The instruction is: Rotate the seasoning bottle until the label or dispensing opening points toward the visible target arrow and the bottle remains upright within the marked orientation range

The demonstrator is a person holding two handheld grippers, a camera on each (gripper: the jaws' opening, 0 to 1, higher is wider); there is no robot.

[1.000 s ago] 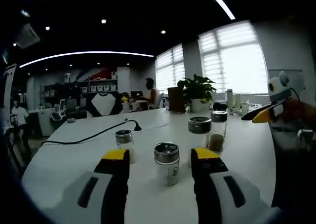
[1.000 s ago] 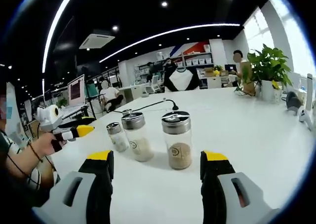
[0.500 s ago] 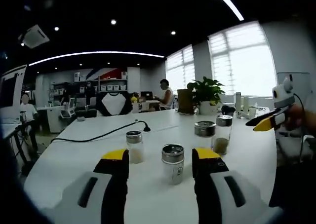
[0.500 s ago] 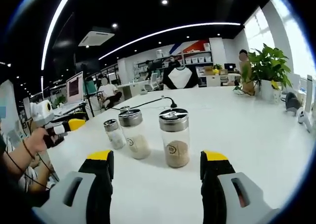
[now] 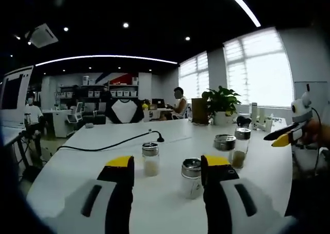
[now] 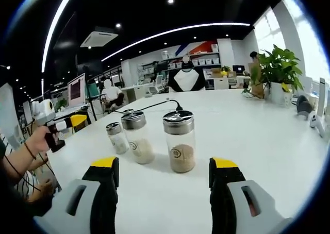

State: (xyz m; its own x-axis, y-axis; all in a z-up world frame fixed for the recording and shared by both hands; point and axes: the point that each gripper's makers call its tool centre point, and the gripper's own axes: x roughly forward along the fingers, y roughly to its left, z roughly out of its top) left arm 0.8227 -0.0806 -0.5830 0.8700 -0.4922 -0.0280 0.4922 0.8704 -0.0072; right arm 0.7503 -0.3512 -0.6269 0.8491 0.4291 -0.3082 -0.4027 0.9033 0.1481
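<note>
In my left gripper view the left tongs (image 5: 167, 167) are spread wide above the white table (image 5: 77, 167), pinching nothing. Between their tips, nearer the right one, stands the closest seasoning bottle (image 5: 191, 178), upright with a metal lid; a smaller bottle (image 5: 150, 159) stands just left and farther off, and two more bottles (image 5: 232, 149) stand right of it. A black cable (image 5: 111, 141) crosses the far table, well apart from the bottles. At the far right the other tongs' yellow tip (image 5: 282, 137) hangs beyond the table edge.

In my right gripper view the right tongs (image 6: 164, 174) are also spread, with bare table beneath them. A row of bottles (image 6: 135, 141) runs away leftward, and the nearest bottle (image 6: 179, 141) stands just beyond the gap. The right side of the table lies open up to the plant (image 6: 278, 71).
</note>
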